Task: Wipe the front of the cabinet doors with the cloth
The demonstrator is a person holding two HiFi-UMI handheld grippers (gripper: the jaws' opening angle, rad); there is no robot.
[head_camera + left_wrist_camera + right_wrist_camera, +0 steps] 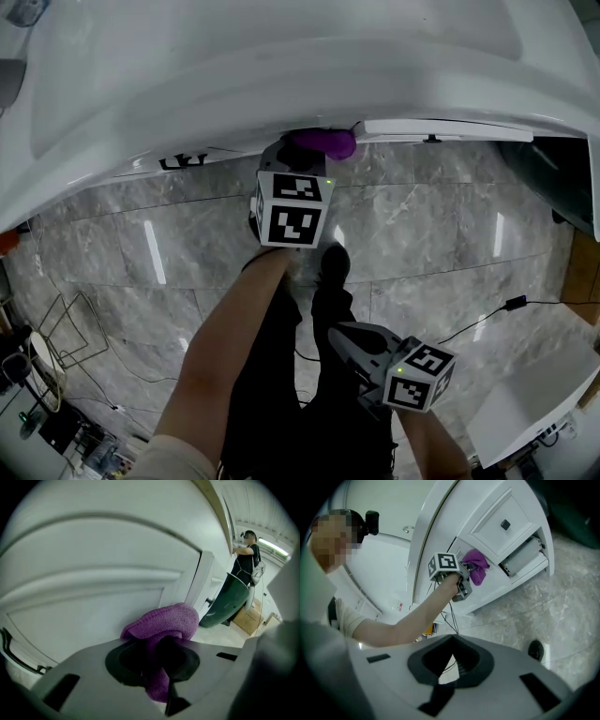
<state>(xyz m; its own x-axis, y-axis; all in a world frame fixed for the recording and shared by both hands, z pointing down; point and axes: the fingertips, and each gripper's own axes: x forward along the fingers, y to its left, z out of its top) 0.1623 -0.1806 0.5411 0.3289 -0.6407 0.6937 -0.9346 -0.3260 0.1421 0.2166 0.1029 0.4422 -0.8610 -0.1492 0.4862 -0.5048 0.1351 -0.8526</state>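
The left gripper [157,660] pinches a purple cloth [164,623] between its jaws. A bunched fold of the cloth bulges out past the jaw tips and presses against the white cabinet door [93,597]. In the head view the cloth shows as a purple lump just under the cabinet's lower edge, with the gripper's marker cube [292,208] directly below it and the person's bare forearm [230,347] reaching up to it. From the right gripper view, the cloth sits against the cabinet front to the left of a recessed panel with a small dark knob [505,525].

The right gripper [450,658] hangs low and well apart from the cabinet, beside the person's dark trousers [281,394]. Its jaws are pressed together at the tips, with nothing between them.

The floor [422,225] is grey marble tile, and thin black cables [487,319] trail across it. A dark shoe [335,262] stands near the cabinet base. In the left gripper view, another person [243,555] stands far off beside a dark green container [229,602] and a cardboard box [251,616].
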